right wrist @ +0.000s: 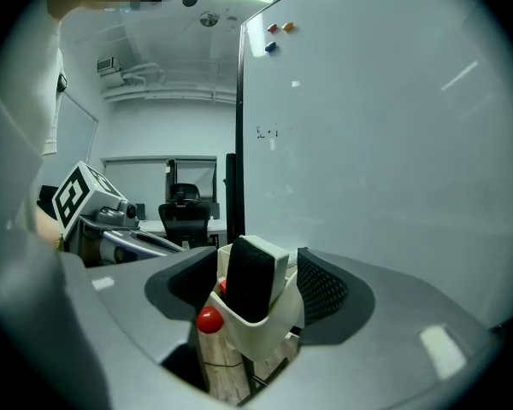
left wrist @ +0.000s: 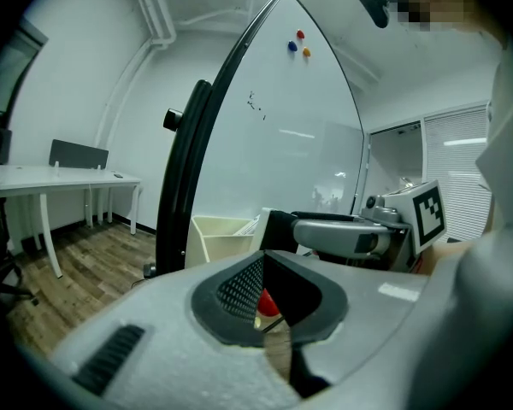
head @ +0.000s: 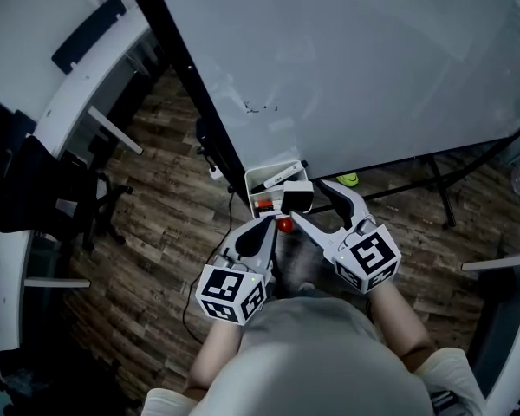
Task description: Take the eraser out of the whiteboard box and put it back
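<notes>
Head view, box: the whiteboard box (head: 262, 177) hangs at the lower edge of the whiteboard (head: 347, 68), with a red ball (head: 284, 224) just beside its near end.
Head view, eraser: the eraser (head: 296, 199) stands at the box's near end, between the spread jaws of your right gripper (head: 310, 202).
Head view, left side: your left gripper (head: 271, 225) points at the box from the near side, close to the red ball.
Left gripper view, jaws: they are pressed together at the tips with nothing between them. The box and your right gripper lie ahead.
Right gripper view, jaws: they are spread wide on either side of the upright eraser (right wrist: 252, 278), and neither pad presses on it.
Right gripper view, eraser: it is seated in the box's near compartment, dark face toward you.
Step in hand: the put-back looks all but done, with the eraser sitting in the box and free of the pads.
Next move: this likely calls for drawing your right gripper straight back with the jaws wide, so no pad clips the eraser or the box.
</notes>
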Demonstrator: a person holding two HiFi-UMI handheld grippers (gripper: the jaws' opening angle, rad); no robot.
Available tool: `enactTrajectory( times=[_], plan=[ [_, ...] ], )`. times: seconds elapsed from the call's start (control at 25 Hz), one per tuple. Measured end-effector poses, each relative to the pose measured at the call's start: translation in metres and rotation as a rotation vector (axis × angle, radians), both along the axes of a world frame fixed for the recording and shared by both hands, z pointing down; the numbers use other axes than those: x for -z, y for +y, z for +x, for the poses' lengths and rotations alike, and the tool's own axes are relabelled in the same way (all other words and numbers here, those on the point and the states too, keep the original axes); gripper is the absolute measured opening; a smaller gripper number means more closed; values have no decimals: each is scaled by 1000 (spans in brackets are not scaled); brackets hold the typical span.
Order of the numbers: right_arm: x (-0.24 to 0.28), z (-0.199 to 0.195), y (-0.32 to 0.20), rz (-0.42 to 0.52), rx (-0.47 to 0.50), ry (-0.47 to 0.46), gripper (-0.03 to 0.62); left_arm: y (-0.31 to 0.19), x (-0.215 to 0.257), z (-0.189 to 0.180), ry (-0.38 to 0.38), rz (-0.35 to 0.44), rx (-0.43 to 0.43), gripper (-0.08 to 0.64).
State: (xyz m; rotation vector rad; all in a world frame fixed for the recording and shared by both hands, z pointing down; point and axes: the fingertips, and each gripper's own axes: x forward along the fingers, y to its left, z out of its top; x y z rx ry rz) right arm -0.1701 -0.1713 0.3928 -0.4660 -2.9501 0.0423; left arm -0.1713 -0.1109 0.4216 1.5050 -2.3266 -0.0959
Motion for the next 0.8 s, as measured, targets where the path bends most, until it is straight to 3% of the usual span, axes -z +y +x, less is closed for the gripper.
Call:
enactTrajectory(
  times=[0.8],
  plan=[
    [-15, -26, 8, 21, 156, 23, 307, 7, -4, -17, 0, -1, 138, 5]
  ],
)
